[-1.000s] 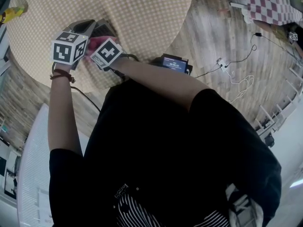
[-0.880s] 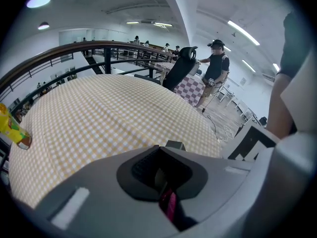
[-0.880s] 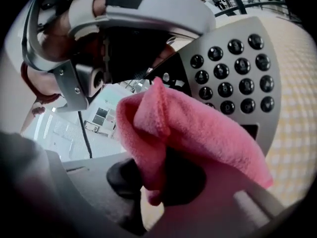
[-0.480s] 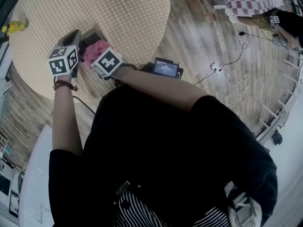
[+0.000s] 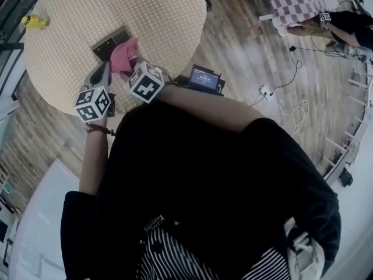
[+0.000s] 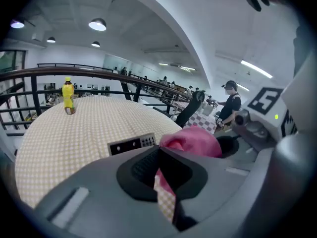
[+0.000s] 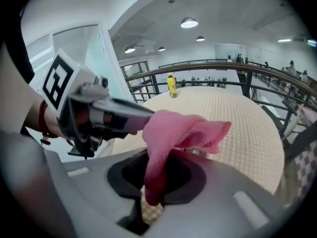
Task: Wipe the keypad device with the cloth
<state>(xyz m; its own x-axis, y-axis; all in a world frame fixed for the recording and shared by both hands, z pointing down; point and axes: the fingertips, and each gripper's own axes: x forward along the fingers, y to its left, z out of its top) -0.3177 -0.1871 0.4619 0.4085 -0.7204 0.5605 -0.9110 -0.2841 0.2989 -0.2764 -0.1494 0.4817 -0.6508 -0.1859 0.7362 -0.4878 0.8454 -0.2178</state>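
Where the right gripper [image 7: 157,172] is seen in its own view, its jaws are clenched on the pink cloth [image 7: 183,130]. One fold of the cloth hangs down between the pads, and the remainder bunches above the tips and extends toward 3 o'clock.

In the left gripper view, the left gripper [image 6: 158,150] has its jaw tips together, with nothing seen clamped between them. The cloth sits just beyond the tips at 1 o'clock. The right gripper view shows the left gripper's fingers reaching the cloth from 9 o'clock. Whether they nip an edge cannot be determined.

In the head view, the keypad device [image 5: 109,41] lies flat on the round checkered table [image 5: 145,16], near the table's 6 o'clock edge. The cloth overlaps the device's corner at 5 o'clock. Contact between cloth and device cannot be confirmed, since the cloth is held raised. In the left gripper view, the device appears at 10 o'clock from the jaw tips, with its key block on the end nearest the cloth.

The two grippers sit side by side at the table's near edge, and both point toward 12 o'clock. A yellow bottle [image 5: 34,21] stands upright at the table's 9 o'clock edge, well apart from the device. A black screen unit [image 5: 204,77] sits off the table at 3 o'clock from the right gripper.
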